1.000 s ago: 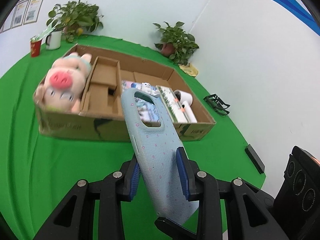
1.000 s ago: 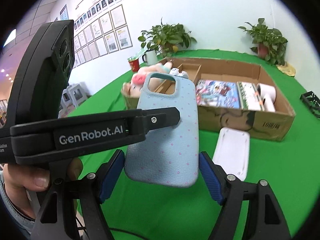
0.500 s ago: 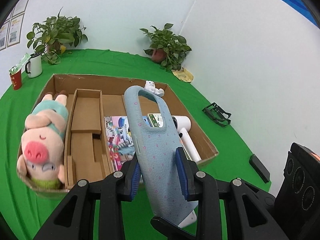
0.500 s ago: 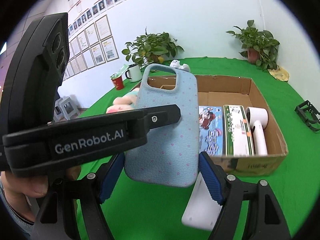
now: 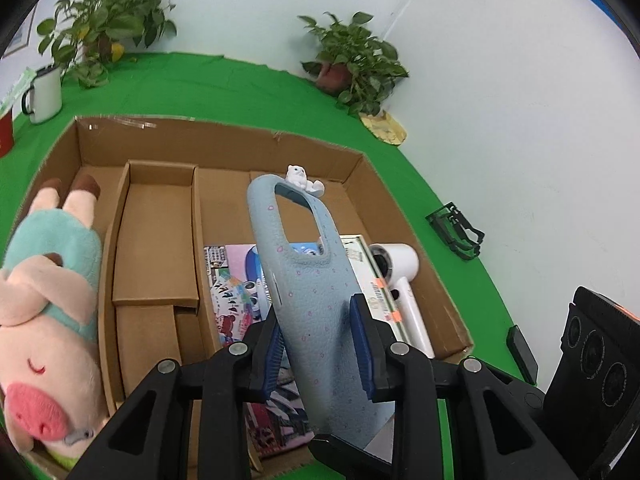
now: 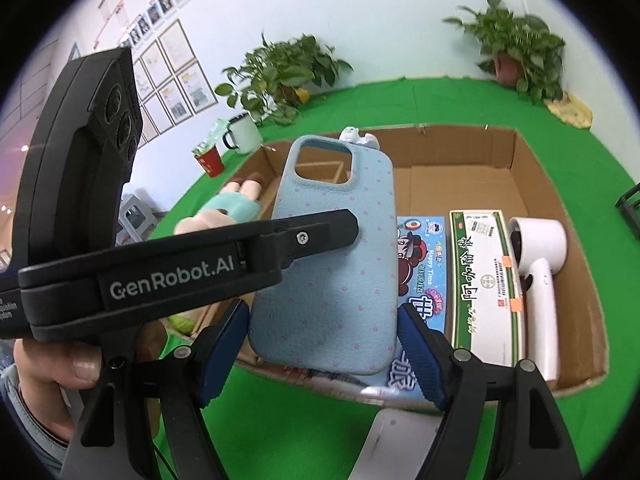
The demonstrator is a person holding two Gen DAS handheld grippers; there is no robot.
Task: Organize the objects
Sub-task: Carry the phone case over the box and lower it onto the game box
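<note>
Phone case [image 5: 320, 320], pale blue with small pink dots and a little white animal figure [image 5: 298, 178] at its top edge, is held edge-on over the open cardboard box [image 5: 224, 148], above the compartment where a colourful picture book [image 5: 236, 300] lies. The left gripper [image 5: 320, 344] is clamped on the case, its blue pads pressing the front and back faces; its jaws have just been closing a little on it. The right gripper [image 6: 324, 352] has its pads either side of the case's lower edge, very close to its sides, but whether they press it I cannot tell. A hand [image 6: 68, 364] holds the left gripper's handle at the lower left of the right wrist view. In the box, a plush pig [image 5: 44, 328] lies in the left compartment, and a green-and-white carton [image 6: 484, 280] lies beside a white hair dryer [image 6: 536, 264] on the right. The box rests on a green cloth [image 5: 200, 80], with two potted plants [image 5: 352, 60] and a white mug [image 5: 44, 92] behind it.
</note>
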